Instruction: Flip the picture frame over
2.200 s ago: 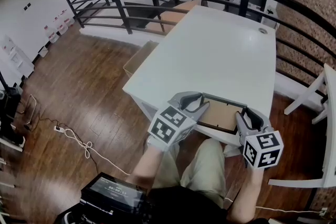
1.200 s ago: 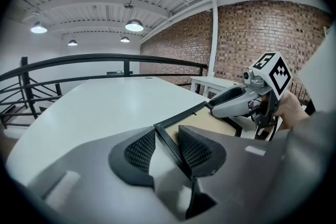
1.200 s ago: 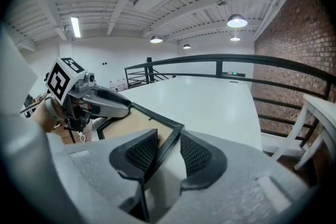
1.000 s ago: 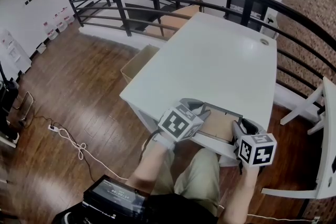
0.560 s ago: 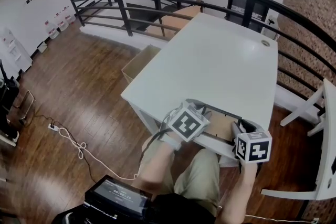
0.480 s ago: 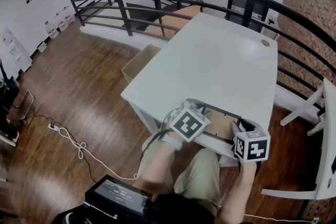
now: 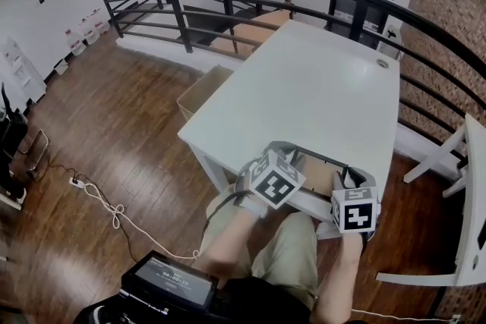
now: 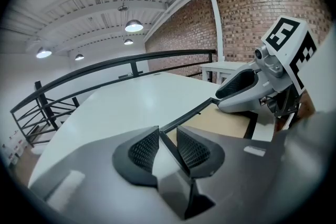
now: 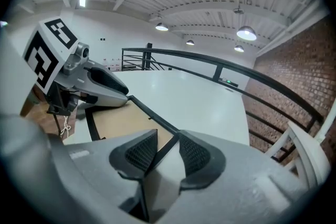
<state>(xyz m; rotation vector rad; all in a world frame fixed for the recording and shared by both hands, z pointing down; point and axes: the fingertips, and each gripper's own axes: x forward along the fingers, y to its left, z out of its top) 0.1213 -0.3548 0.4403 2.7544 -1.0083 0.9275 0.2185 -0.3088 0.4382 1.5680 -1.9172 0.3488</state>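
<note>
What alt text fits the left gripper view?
The left tongs are closing on the thin black edge of a picture frame, its brown backing facing up over a white table. The right tongs hold the frame's far side; a black railing and brick wall stand behind.

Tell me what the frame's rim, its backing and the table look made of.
Frame rim: thin, matte black; painted wood or plastic, can't tell which. Backing: flat, dull tan, probably fibreboard or card. Table: smooth white with a soft sheen; likely laminate or painted board.
</note>
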